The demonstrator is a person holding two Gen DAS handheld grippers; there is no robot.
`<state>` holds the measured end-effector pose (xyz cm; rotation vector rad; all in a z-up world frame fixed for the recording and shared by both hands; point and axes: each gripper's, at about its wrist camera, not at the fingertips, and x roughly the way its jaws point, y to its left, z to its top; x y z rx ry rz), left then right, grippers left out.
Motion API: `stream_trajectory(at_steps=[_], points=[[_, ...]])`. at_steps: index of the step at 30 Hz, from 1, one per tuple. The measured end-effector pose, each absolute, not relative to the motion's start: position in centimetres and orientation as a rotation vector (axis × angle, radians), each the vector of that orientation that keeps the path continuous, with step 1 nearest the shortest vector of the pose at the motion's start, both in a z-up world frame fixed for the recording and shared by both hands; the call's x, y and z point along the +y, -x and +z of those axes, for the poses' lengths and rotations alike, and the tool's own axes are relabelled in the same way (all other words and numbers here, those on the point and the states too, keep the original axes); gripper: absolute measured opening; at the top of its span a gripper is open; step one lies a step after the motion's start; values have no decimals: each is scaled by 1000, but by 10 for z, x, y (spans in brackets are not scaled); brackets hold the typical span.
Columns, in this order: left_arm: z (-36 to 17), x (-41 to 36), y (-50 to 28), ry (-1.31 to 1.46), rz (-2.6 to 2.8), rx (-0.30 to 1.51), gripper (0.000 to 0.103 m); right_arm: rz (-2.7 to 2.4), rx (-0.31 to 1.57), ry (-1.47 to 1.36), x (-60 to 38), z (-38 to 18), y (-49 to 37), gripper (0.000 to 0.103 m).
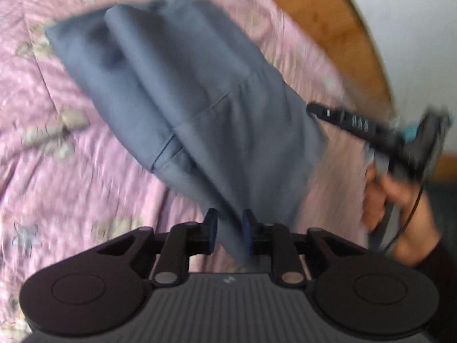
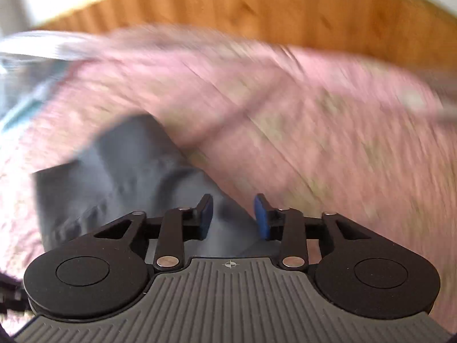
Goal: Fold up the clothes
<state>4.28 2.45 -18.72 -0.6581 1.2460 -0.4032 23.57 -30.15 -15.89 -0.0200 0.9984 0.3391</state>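
A dark grey garment [image 1: 182,91] hangs in folds above the pink bedspread [image 1: 57,154]. My left gripper [image 1: 230,227] is shut on its lower corner, with cloth filling the narrow gap between the blue pads. The right gripper [image 1: 312,108], held by a hand [image 1: 400,197], reaches in from the right, its tip at the garment's right edge. In the right wrist view, the right gripper [image 2: 233,217] stands open, jaws apart. The grey garment [image 2: 120,171] lies under and left of its fingers. That view is heavily blurred.
The pink patterned bedspread [image 2: 314,120] covers the bed. A wooden headboard [image 2: 257,8] runs along the far side, with a white wall above it. Pale blue-grey fabric [image 2: 34,65] shows at the far left of the right wrist view.
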Motion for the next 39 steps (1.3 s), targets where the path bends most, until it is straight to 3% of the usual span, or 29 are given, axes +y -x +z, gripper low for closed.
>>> stream_trajectory(at_steps=[6, 11, 14, 20, 21, 22, 23, 24, 25, 30, 32, 33, 34, 39], points=[[-159, 96, -52, 679, -376, 1050, 22, 250, 907, -734, -363, -165, -113, 42], [-190, 120, -113, 696, -324, 1098, 35, 304, 976, -1201, -321, -221, -38, 50], [-201, 118, -129, 670, -362, 1104, 35, 264, 977, -1277, -299, -242, -28, 56], [-198, 117, -144, 626, -388, 1093, 35, 133, 928, -1305, -290, -270, -34, 56], [-198, 116, -146, 618, -393, 1091, 34, 123, 908, -1318, -290, -271, -35, 56], [-198, 117, -148, 616, -395, 1095, 25, 111, 899, -1330, -290, -273, -36, 56], [-200, 118, -149, 622, -399, 1101, 19, 94, 901, -1341, -292, -276, -37, 54], [-201, 118, -149, 629, -409, 1102, 11, 82, 904, -1345, -292, -278, -38, 35], [-200, 119, -149, 631, -420, 1098, 8, 75, 904, -1330, -290, -280, -39, 3], [-188, 122, -141, 629, -487, 1079, 6, 114, 858, -1269, -281, -258, -31, 3], [-190, 122, -139, 620, -484, 1086, 7, 133, 861, -1270, -277, -252, -25, 15], [-193, 123, -141, 635, -472, 1094, 7, 126, 883, -1299, -276, -256, -23, 43], [-195, 124, -142, 647, -464, 1098, 7, 113, 900, -1319, -275, -260, -21, 66], [-197, 125, -145, 663, -452, 1102, 7, -6, 891, -1344, -283, -281, -24, 66]])
